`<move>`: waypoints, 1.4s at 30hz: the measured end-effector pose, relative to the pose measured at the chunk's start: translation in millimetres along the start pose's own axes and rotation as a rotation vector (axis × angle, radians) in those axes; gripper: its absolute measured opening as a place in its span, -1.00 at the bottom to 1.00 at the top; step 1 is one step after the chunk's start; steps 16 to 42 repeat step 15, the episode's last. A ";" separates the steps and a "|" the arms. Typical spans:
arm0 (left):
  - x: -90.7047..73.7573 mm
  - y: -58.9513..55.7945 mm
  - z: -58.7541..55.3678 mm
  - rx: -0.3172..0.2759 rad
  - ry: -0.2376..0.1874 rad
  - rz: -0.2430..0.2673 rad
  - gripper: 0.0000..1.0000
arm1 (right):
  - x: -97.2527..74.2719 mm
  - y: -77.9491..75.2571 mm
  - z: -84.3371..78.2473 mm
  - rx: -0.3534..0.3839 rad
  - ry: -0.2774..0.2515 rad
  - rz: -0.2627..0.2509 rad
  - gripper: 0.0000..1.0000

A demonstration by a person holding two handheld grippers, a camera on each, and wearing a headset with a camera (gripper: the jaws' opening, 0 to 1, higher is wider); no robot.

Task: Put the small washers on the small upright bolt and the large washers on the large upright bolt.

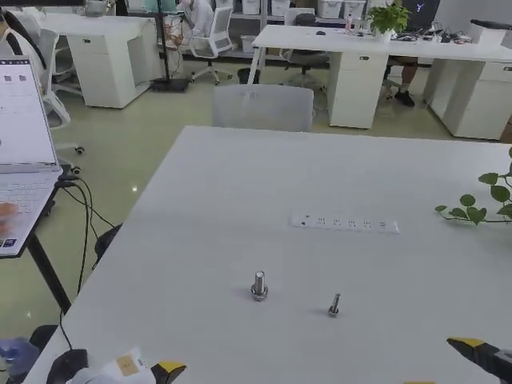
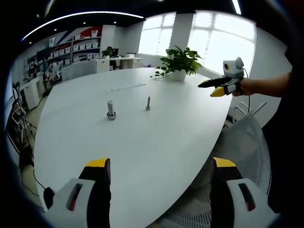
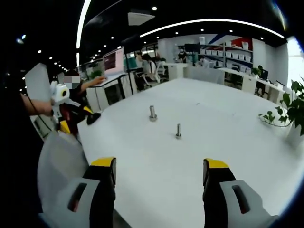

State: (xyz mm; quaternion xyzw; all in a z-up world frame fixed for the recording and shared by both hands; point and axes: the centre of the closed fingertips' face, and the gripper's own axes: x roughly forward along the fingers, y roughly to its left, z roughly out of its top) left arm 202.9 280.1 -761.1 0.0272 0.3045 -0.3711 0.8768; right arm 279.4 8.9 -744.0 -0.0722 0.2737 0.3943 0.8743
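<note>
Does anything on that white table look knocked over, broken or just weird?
Nothing stands out. The large bolt and the small bolt both stand upright and apart on the white table, and the power strip lies flat beyond them. The left gripper and the right gripper are open, holding nothing.

A large white table point(image 1: 240, 200) takes the lower half of the head view, with a white power strip point(image 1: 344, 223) lying on it right of centre. A grey chair back point(image 1: 262, 107) stands at the table's far edge. The floor point(image 1: 136, 152) is pale green and glossy. White desks point(image 1: 104, 56) stand at upper left and upper right, the right one bearing a potted plant point(image 1: 390, 16). In the left gripper view, bright windows point(image 2: 213, 42) sit at upper right (daylight washes them out), and a curved light strip point(image 2: 80, 16) crosses the dark ceiling at upper left.
</note>
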 end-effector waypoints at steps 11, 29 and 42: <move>5.8 -1.0 -14.1 -0.016 -0.030 0.001 0.82 | 1.5 18.4 -31.5 -0.006 0.016 0.048 0.79; 9.4 -3.3 -14.5 -0.005 -0.014 -0.010 0.84 | 0.9 19.1 -34.0 -0.016 0.017 0.045 0.95; 9.4 -3.3 -14.5 -0.005 -0.014 -0.010 0.84 | 0.9 19.1 -34.0 -0.016 0.017 0.045 0.95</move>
